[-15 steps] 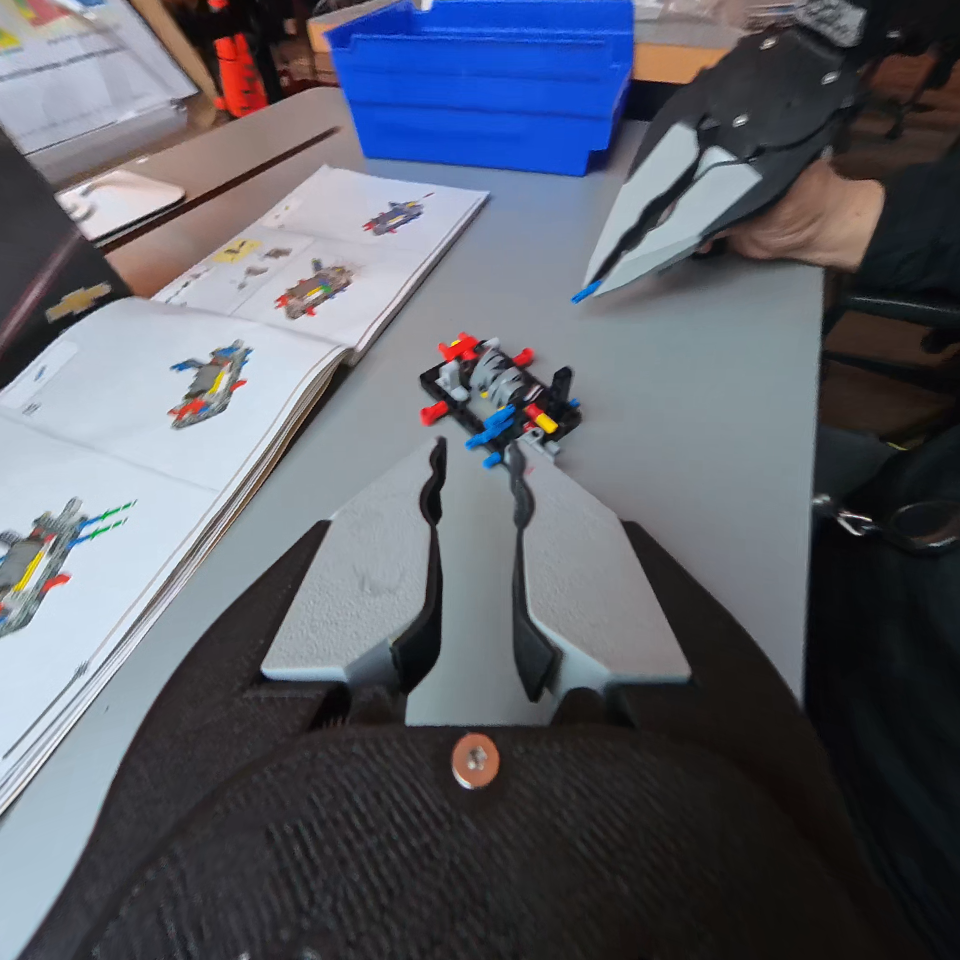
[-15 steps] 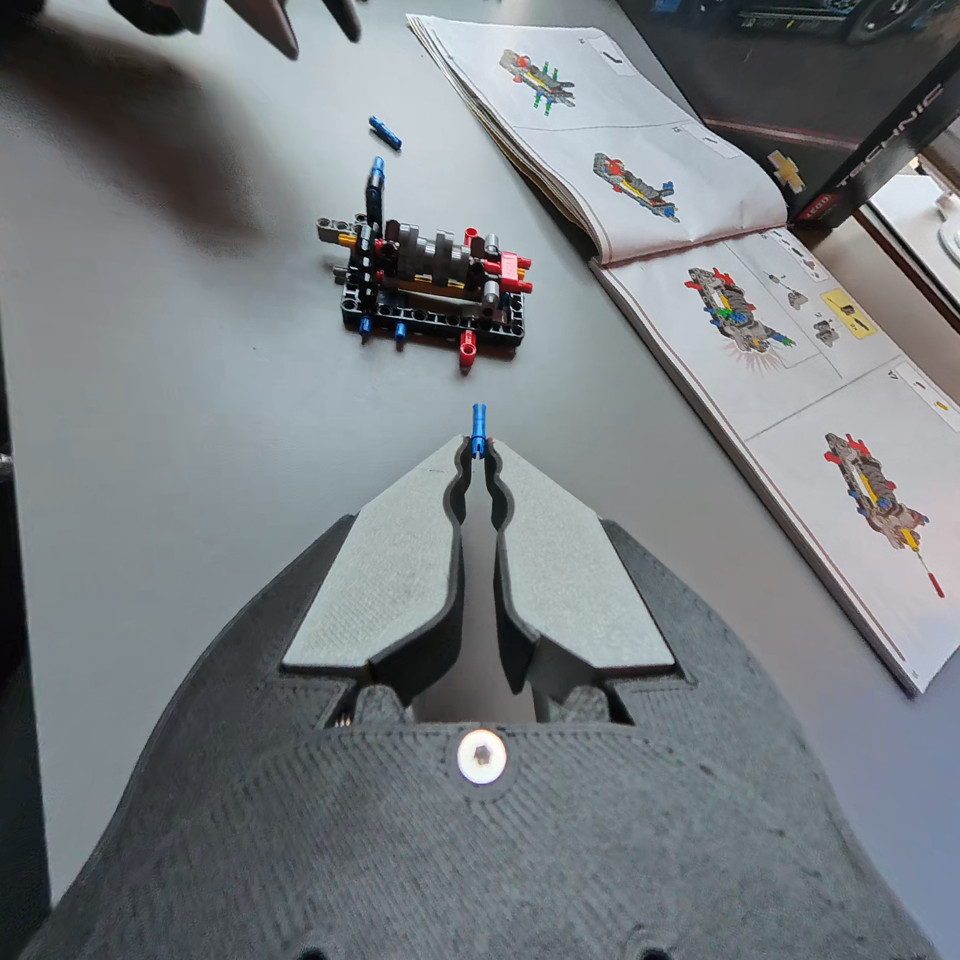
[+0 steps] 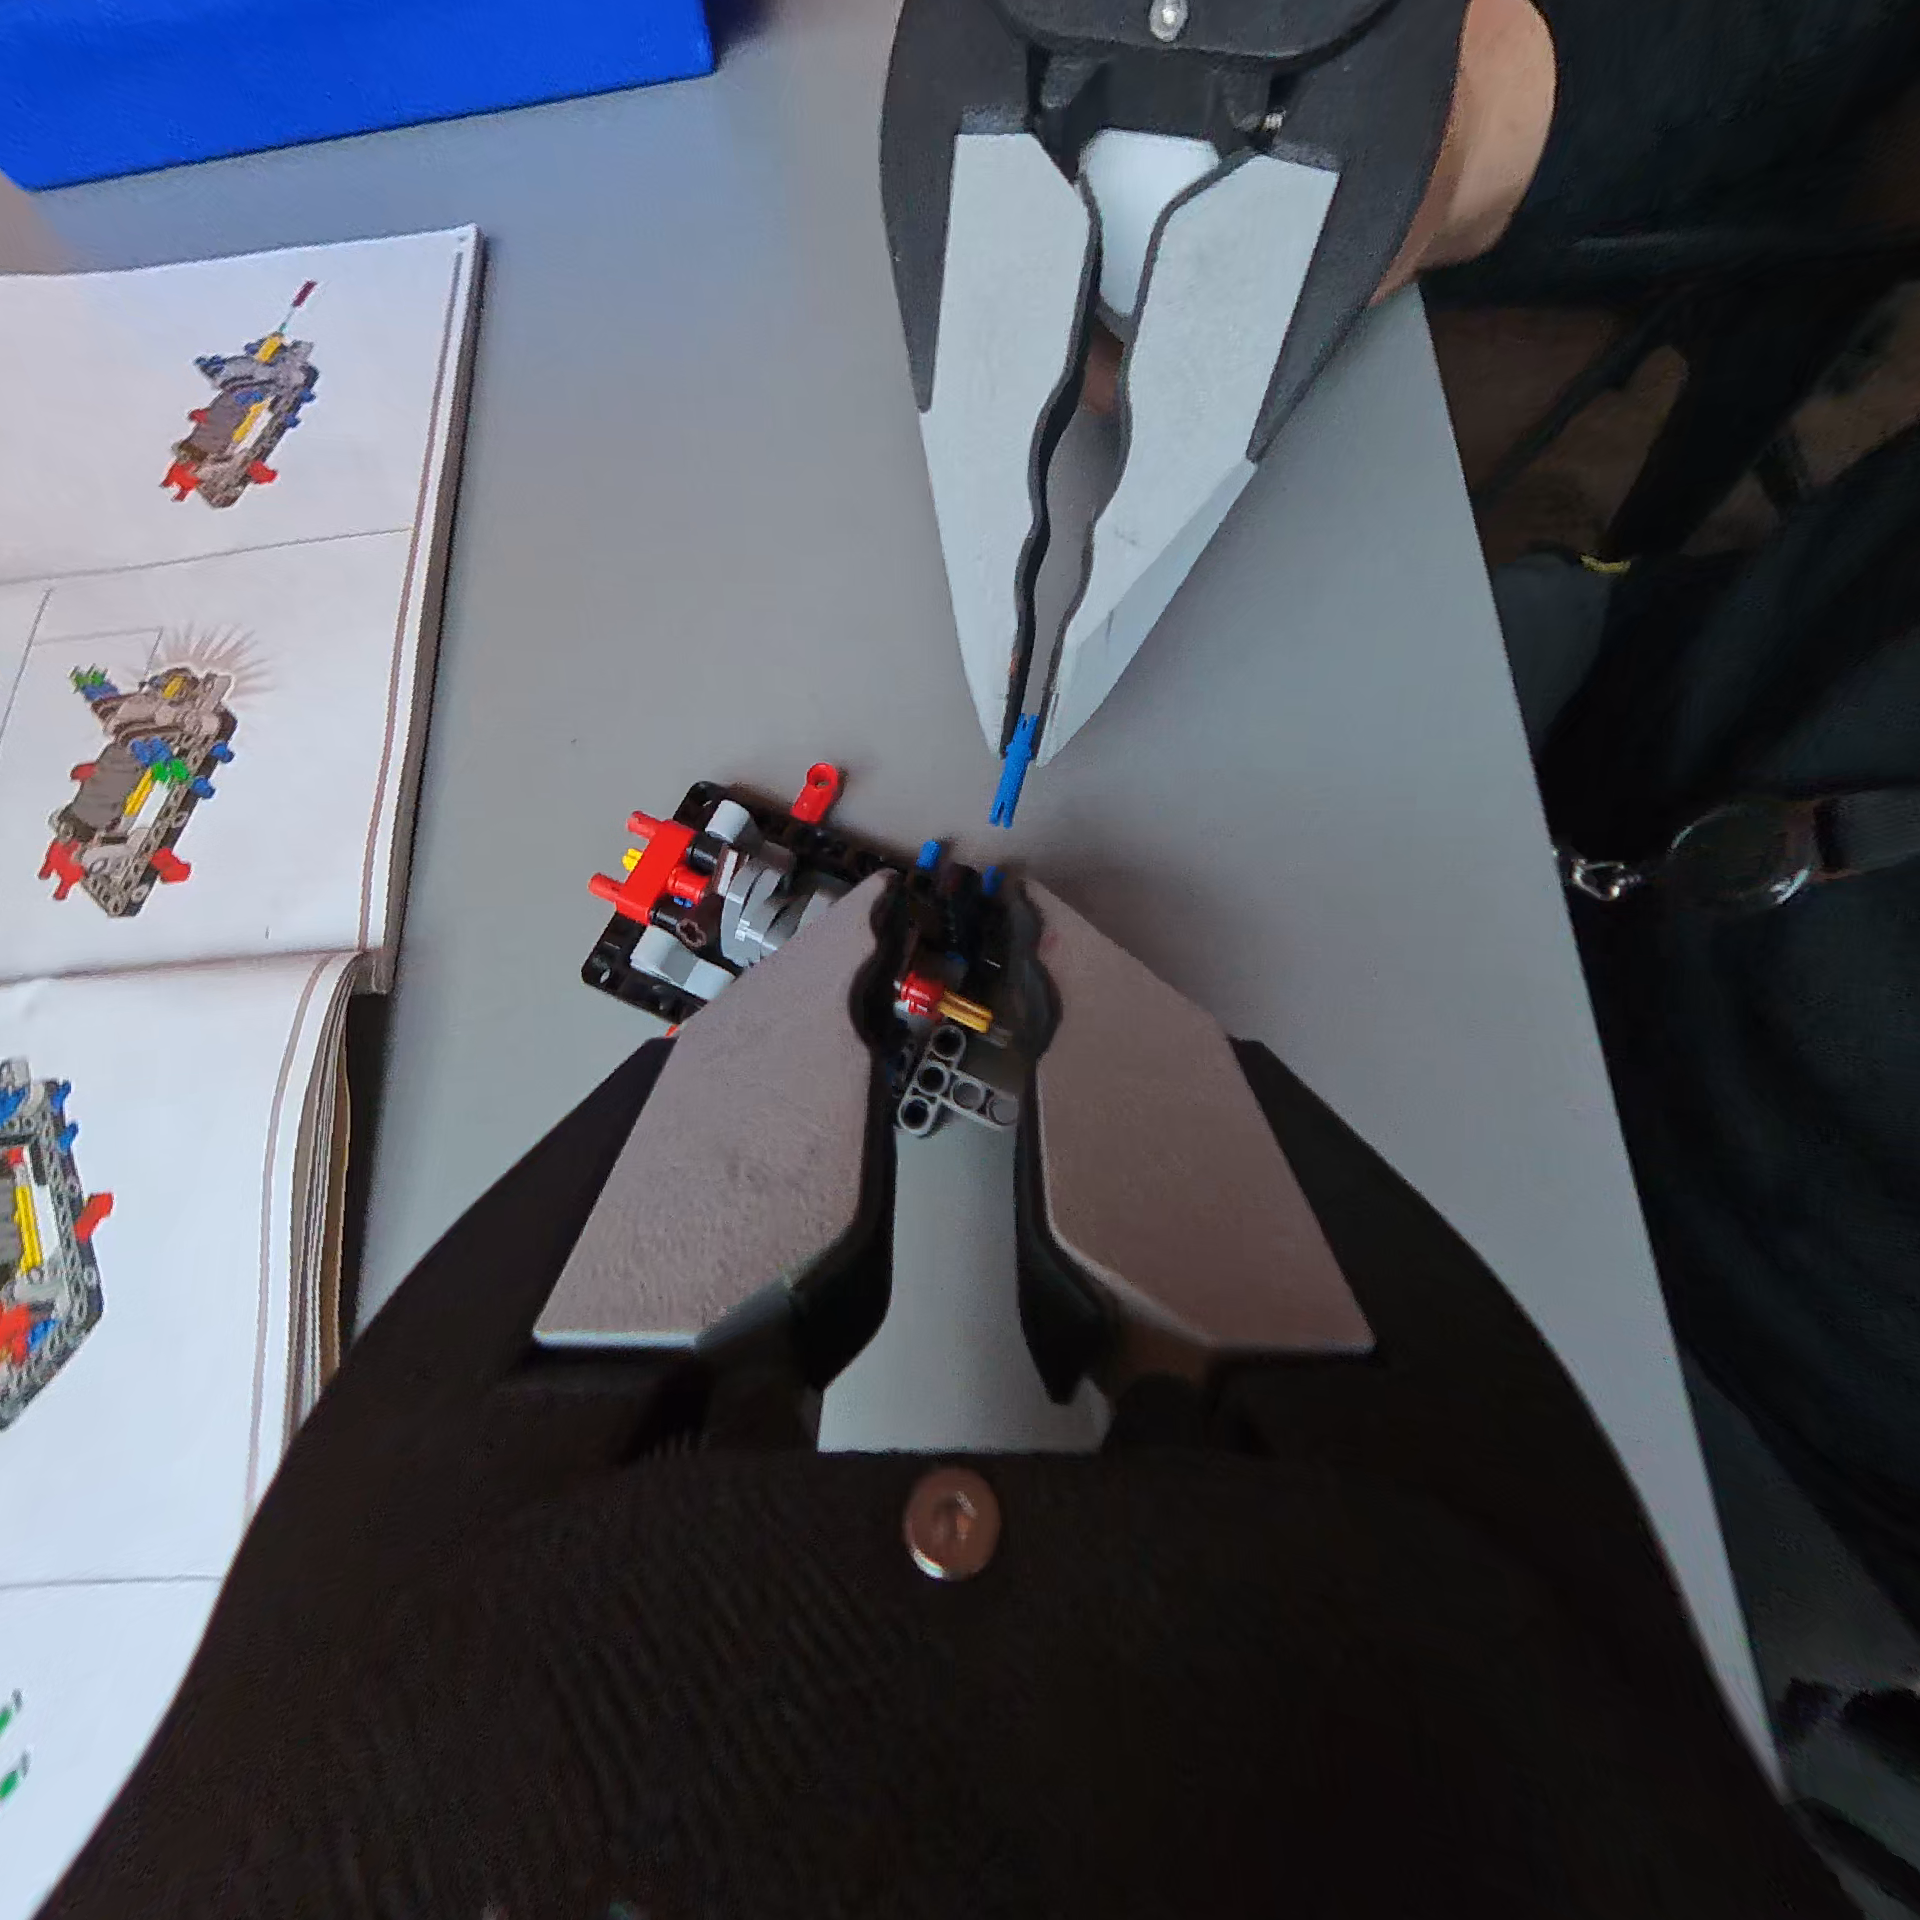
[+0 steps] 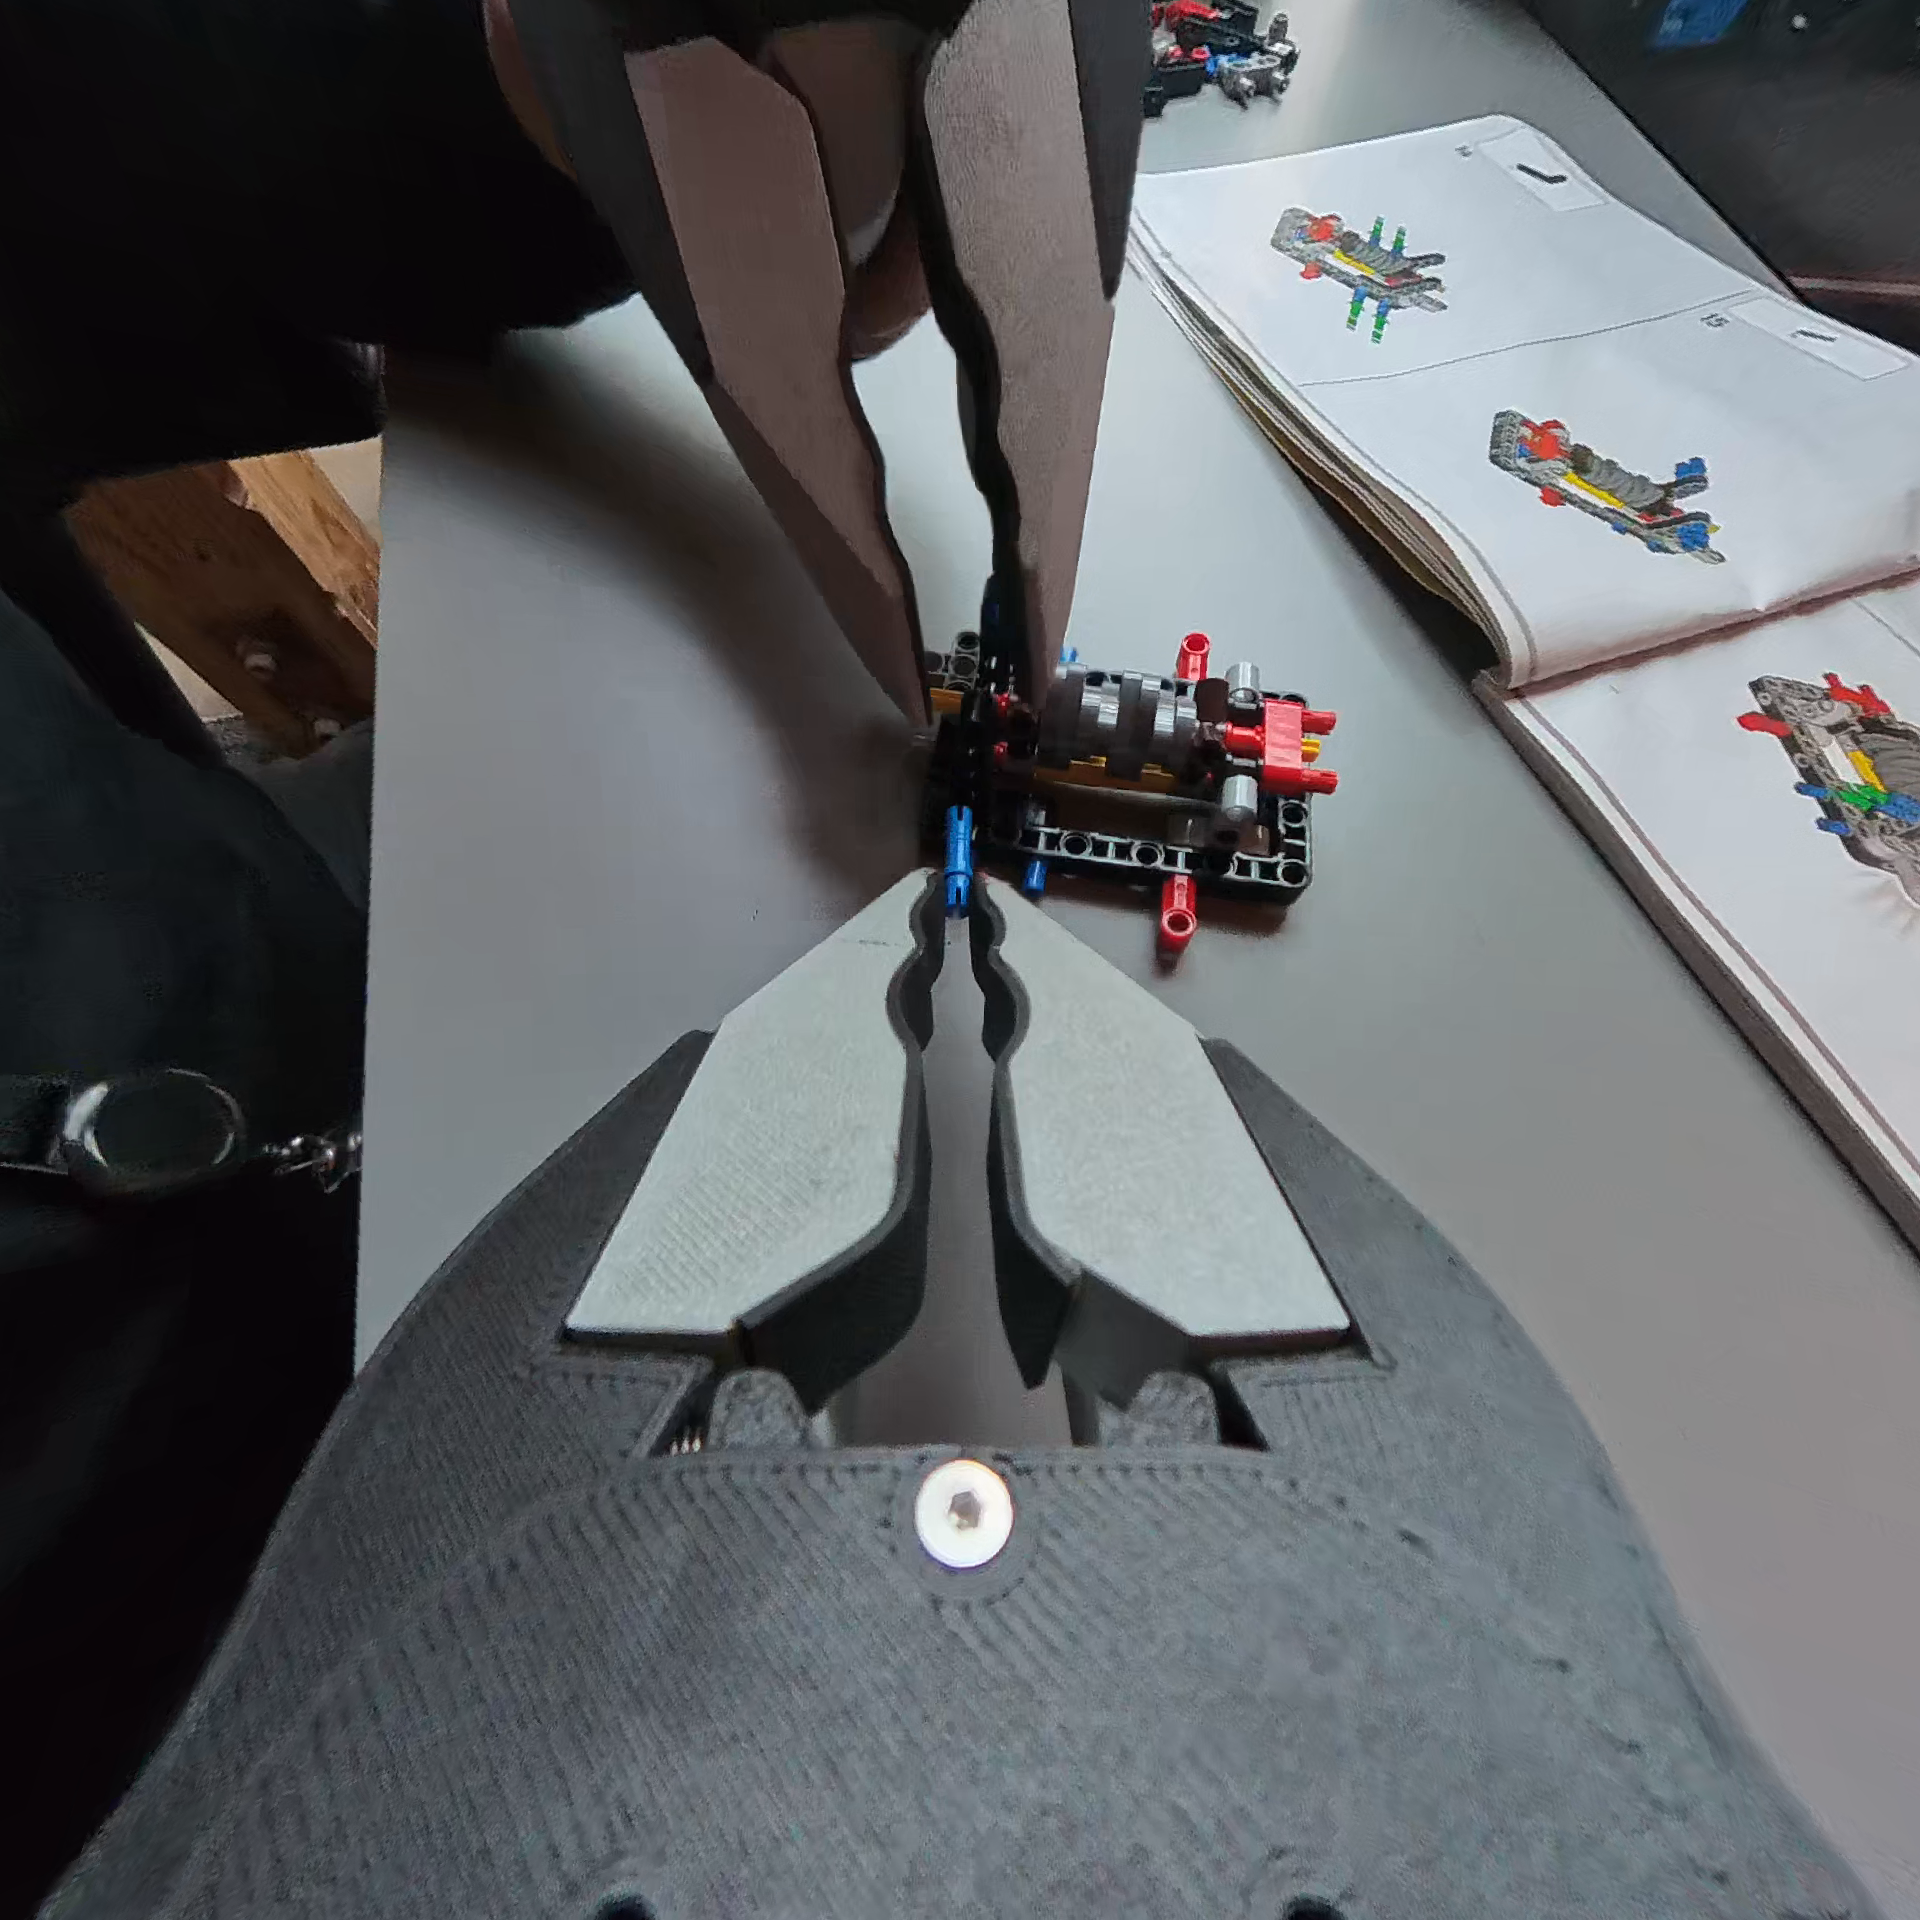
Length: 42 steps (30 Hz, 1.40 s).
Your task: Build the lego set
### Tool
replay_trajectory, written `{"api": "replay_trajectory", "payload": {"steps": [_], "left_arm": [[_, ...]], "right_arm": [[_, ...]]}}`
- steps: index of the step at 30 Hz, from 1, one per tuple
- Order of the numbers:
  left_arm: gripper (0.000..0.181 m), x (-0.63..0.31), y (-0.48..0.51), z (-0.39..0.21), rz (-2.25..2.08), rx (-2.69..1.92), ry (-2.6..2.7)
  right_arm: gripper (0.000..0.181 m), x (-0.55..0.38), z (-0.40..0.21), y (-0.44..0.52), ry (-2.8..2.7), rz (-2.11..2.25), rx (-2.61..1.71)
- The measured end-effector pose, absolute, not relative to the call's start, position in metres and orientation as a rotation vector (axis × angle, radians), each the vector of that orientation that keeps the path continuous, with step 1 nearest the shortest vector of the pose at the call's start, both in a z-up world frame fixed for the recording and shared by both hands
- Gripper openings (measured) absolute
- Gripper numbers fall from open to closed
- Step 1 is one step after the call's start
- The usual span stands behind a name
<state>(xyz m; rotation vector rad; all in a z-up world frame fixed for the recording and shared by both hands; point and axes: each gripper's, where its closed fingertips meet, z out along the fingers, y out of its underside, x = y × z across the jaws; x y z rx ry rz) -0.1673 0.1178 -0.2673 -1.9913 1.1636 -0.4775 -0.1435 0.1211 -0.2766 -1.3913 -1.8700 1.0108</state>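
The lego assembly (image 3: 717,914), a black frame with grey gears and red, yellow and blue pins, lies on the grey table. My left gripper (image 3: 956,899) is over its near end. Its jaws stand apart, one on either side of the black upright beam; I cannot tell if they press it. In the right wrist view the left gripper (image 4: 977,701) comes down from above onto the assembly (image 4: 1143,758). My right gripper (image 4: 956,904) is shut on a blue pin (image 4: 957,852), whose tip is just short of the frame's end. The right gripper (image 3: 1023,732) and blue pin (image 3: 1010,779) also show in the left wrist view.
An open instruction booklet (image 3: 260,623) lies left of the assembly and also shows in the right wrist view (image 4: 1558,416). A blue bin (image 3: 312,73) stands at the back. The table edge (image 3: 1507,727) runs close by on the right. Loose lego parts (image 4: 1216,52) lie far off. The grippers are tip to tip, or close to it.
My left gripper has moved forward and down over the assembly's end, with the same jaw gap. My right gripper has brought the blue pin in close to that end.
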Motion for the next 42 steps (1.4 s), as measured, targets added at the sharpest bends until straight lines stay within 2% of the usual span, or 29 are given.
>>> {"api": "replay_trajectory", "payload": {"steps": [6, 35, 42], "left_arm": [[0.006, -0.166, 0.12, -0.275, -0.49, -1.973, 1.23], [0.006, -0.162, 0.132, -0.273, -0.639, -2.012, 0.99], [0.006, -0.161, 0.131, -0.275, -0.597, -2.022, 1.02]], "right_arm": [[0.0, -0.151, -0.272, 0.122, -1.844, 1.073, -1.404], [0.001, -0.156, -0.27, 0.13, -1.766, 1.033, -1.437], [0.001, -0.155, -0.273, 0.131, -1.831, 0.873, -1.296]]}}
